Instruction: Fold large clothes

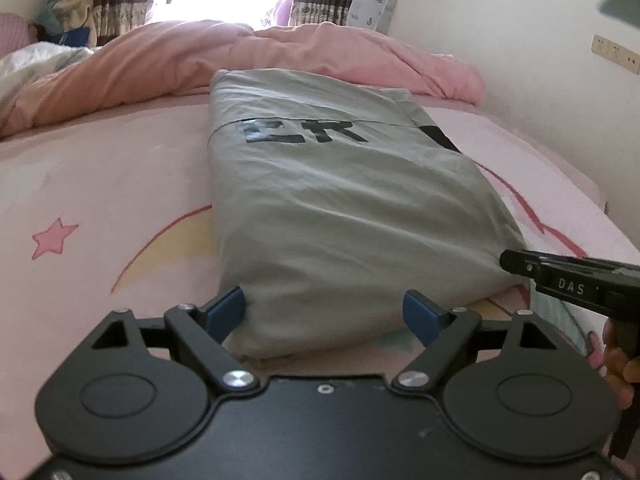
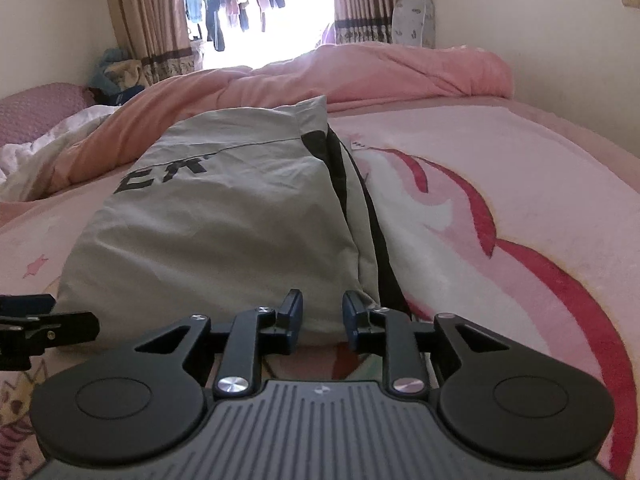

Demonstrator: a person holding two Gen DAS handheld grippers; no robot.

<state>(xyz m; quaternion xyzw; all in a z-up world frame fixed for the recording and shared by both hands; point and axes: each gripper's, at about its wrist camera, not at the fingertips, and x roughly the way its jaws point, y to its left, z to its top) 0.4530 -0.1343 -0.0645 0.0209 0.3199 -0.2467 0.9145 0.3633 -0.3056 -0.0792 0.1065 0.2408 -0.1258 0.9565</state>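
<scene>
Two tools at near hem of grey garment (image 1: 340, 208), both low over bed (image 1: 100, 184). Left tool (image 1: 324, 312) spread wide, blue pads straddling near-left corner of garment, nothing pinched. Right tool (image 2: 322, 316) part-open, narrow gap, pads just at near-right corner by dark trim; contact with cloth unclear, no visible pinch. Right tool also seen in left view at garment's right edge.

Garment lying mid-bed, already folded into long narrow bundle. Long axis running straight away from tools toward pink duvet (image 1: 280, 56) and window (image 2: 260, 12). Near end = puffy folded edge; far end = flat end with seam, black lettering (image 1: 304, 132) just beyond middle. Black panel along right side.

Risks, judged: grabbing only top layer at near hem, so inner layers slide out and bundle unrolls when lifted. Uneven lift from unequal openings, so fold lands skewed off long axis. Slick-looking, puffy fabric likely to slip from pads or spring back. Far end close to duvet, so fold carried too far could snag or bury itself there.
</scene>
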